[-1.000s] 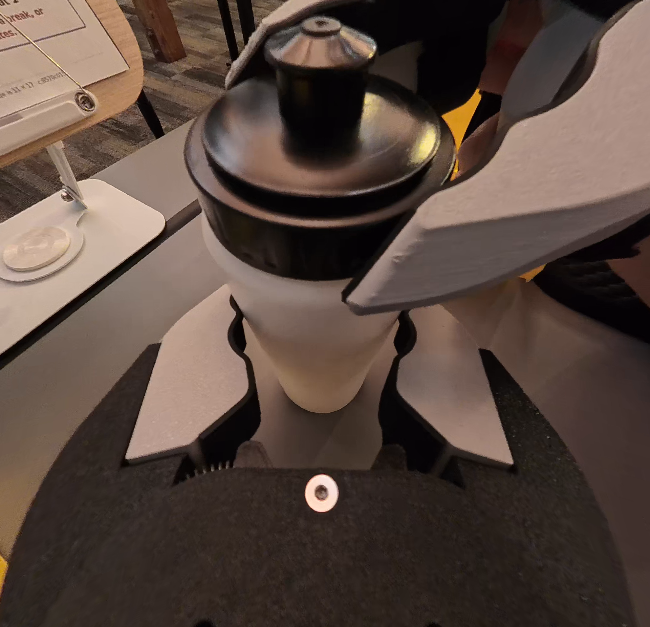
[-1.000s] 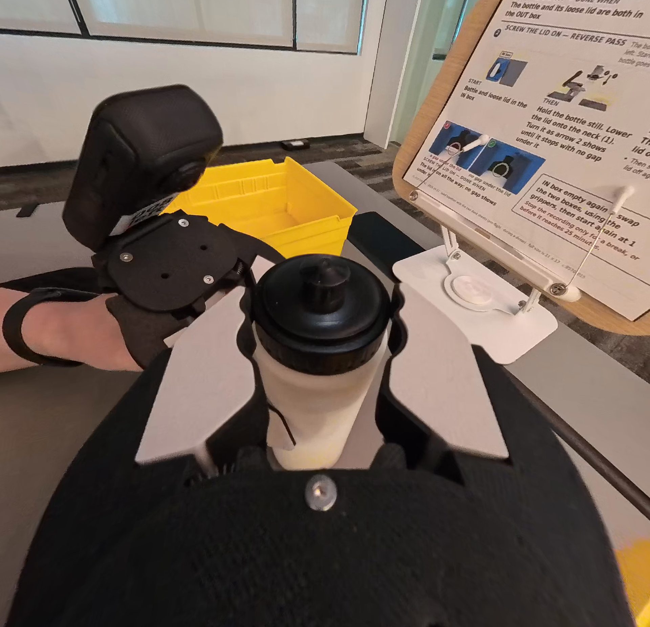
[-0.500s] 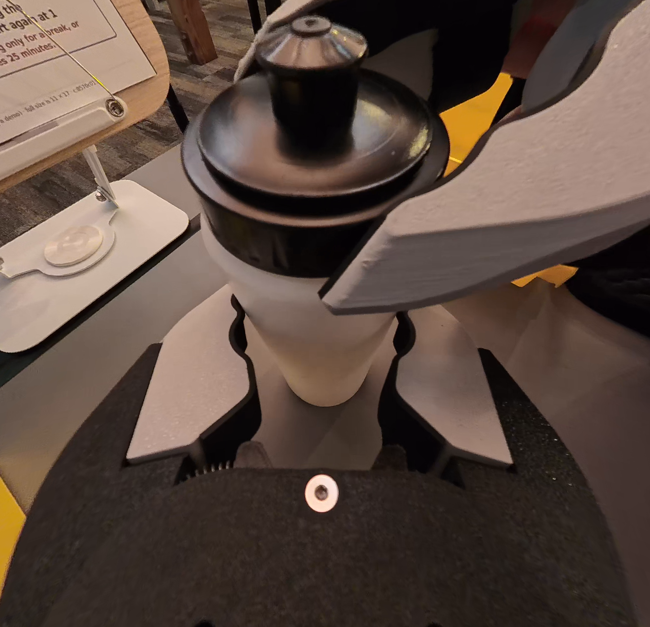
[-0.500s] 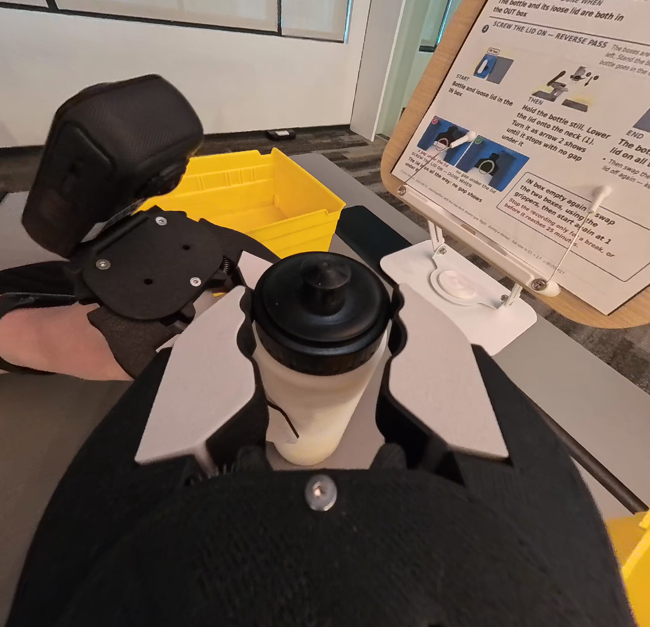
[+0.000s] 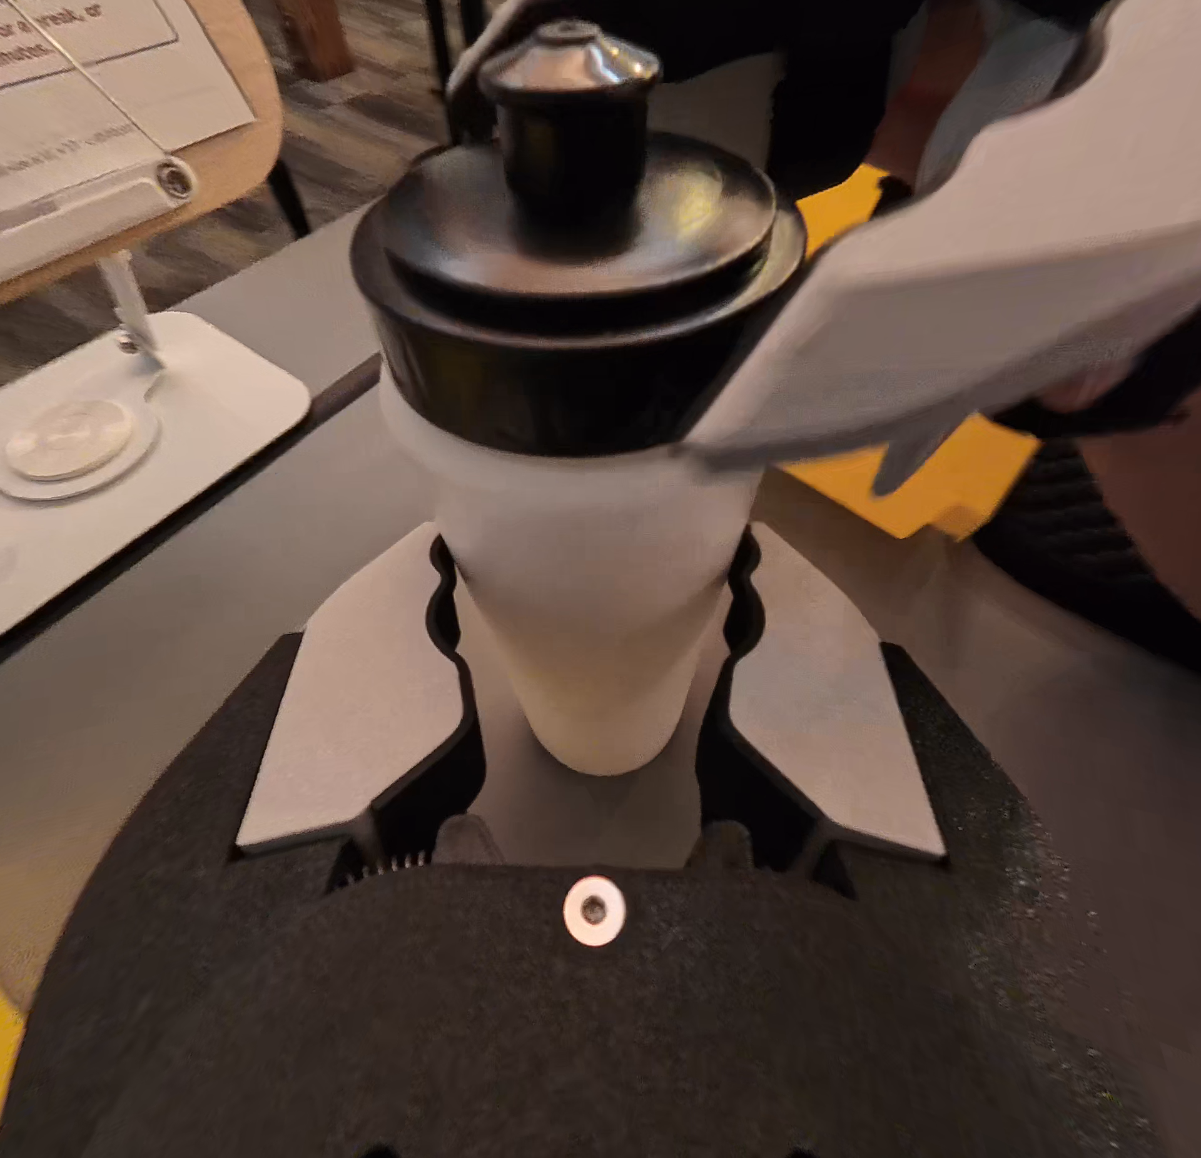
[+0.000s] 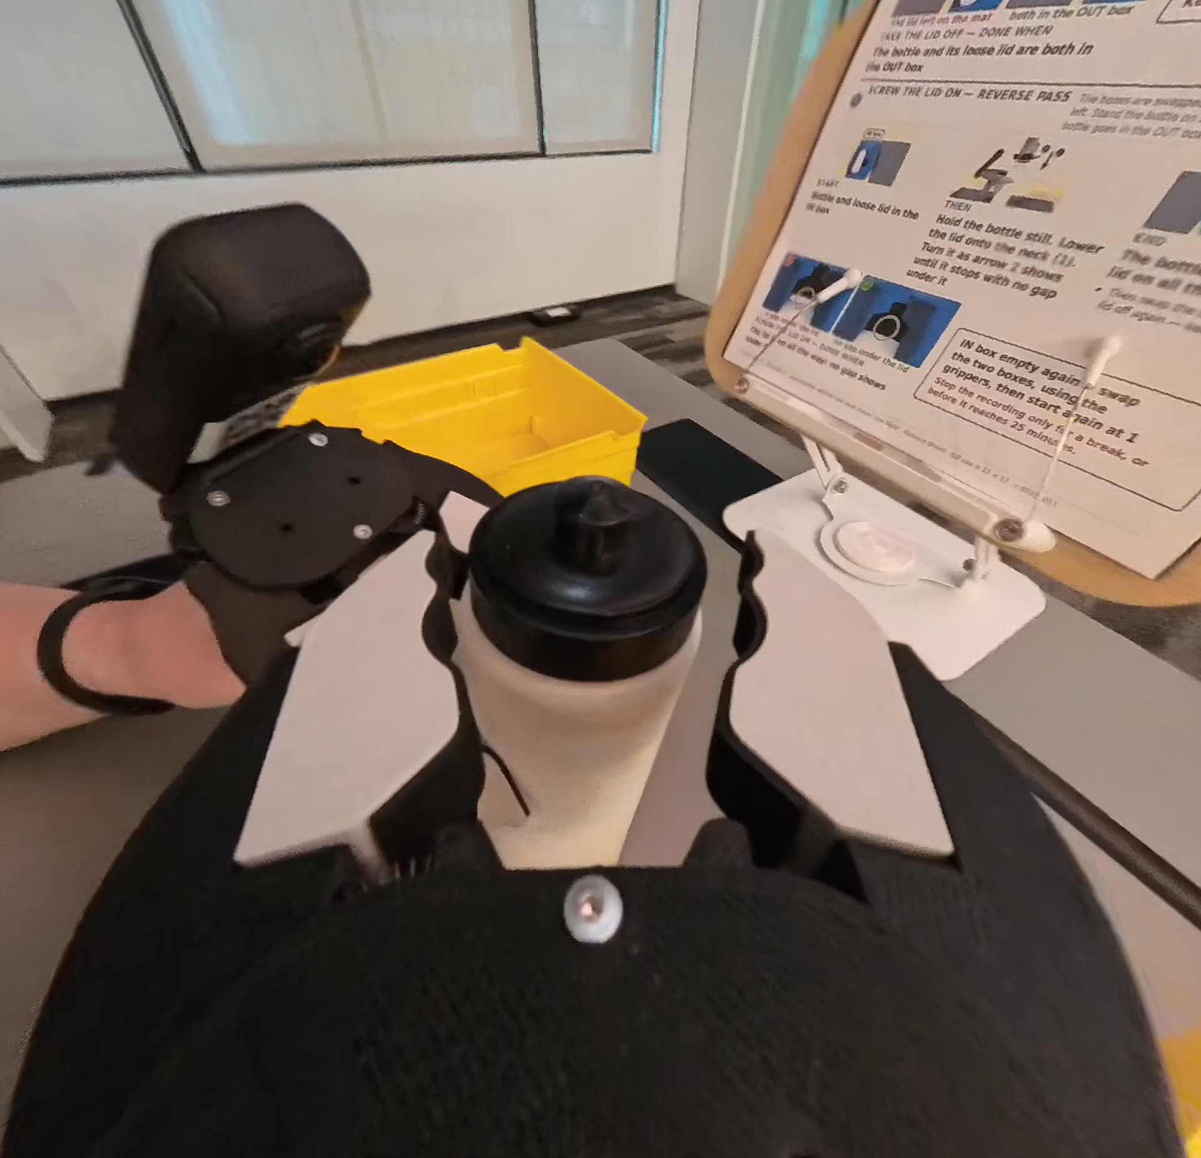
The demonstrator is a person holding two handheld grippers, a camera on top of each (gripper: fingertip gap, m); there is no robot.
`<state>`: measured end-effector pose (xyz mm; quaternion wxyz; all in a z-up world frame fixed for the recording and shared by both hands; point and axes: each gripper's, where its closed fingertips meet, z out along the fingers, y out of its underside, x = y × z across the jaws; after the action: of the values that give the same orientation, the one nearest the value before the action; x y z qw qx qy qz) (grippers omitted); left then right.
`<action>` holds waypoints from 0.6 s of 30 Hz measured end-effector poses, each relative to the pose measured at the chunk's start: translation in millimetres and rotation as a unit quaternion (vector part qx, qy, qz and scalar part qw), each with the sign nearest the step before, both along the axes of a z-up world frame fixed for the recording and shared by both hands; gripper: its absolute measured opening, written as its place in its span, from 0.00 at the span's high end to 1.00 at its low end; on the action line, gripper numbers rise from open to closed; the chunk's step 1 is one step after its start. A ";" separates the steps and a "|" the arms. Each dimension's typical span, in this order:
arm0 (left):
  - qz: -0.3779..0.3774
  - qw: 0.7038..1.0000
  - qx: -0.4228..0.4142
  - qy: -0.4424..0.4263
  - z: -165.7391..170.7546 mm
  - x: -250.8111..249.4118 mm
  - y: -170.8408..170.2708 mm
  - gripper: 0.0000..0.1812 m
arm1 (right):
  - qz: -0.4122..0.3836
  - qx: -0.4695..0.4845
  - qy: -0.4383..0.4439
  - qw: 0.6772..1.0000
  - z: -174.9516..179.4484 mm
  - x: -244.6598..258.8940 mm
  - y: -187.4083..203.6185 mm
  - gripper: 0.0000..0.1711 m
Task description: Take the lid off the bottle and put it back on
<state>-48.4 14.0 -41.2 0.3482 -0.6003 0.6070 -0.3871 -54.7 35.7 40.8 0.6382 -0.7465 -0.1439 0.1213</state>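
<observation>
Grey table (image 6: 1072, 724): both tongs clamp capped bottle (image 6: 572, 737).

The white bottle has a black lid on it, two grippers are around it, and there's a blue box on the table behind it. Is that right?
Almost. The box behind the bottle is yellow, not blue; the right wrist view shows it. The rest holds: the black lid sits on the white bottle, with the left gripper around the body and the right gripper at the lid.

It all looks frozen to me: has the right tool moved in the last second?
Yes. The right tool rose: against the bottle, its finger tip hung over the white body, now it lies beside the lid.
</observation>
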 end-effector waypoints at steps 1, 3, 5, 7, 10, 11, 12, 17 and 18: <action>-0.015 1.000 -0.026 -0.006 5.5 -2.7 -2.8 0.55 | 0.023 0.008 0.027 0.999 8.9 1.4 -5.6 0.50; -0.040 0.995 -0.084 -0.020 19.7 -9.0 -6.4 0.55 | 0.066 0.021 0.073 0.995 25.5 7.8 -18.2 0.50; -0.060 0.989 -0.129 -0.044 37.4 -16.0 -7.1 0.55 | 0.109 0.023 0.110 0.988 33.9 13.9 -29.5 0.50; -0.075 0.983 -0.156 -0.060 52.9 -23.6 -6.1 0.55 | 0.170 0.000 0.153 0.973 30.6 11.3 -38.2 0.50; -0.083 0.975 -0.184 -0.088 72.8 -33.6 -2.4 0.55 | 0.238 -0.055 0.230 0.942 14.4 -4.2 -37.3 0.49; -0.088 0.973 -0.194 -0.094 77.6 -36.0 -2.4 0.55 | 0.264 -0.081 0.240 0.931 5.7 -15.0 -37.3 0.49; -0.093 0.969 -0.204 -0.100 81.5 -37.9 -2.9 0.55 | 0.286 -0.105 0.238 0.922 -3.3 -26.5 -37.4 0.49; -0.135 0.956 -0.229 -0.127 92.0 -40.2 -13.7 0.55 | 0.309 -0.123 0.183 0.925 -23.5 -60.6 -33.8 0.54; -0.142 0.953 -0.227 -0.140 95.1 -40.0 -15.3 0.55 | 0.306 -0.133 0.170 0.927 -23.8 -62.6 -34.6 0.54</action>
<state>-88.5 -1.3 53.9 0.2259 -0.5110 0.5275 -0.6400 -117.3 1.1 17.0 0.4803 -0.7124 -0.2370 0.4536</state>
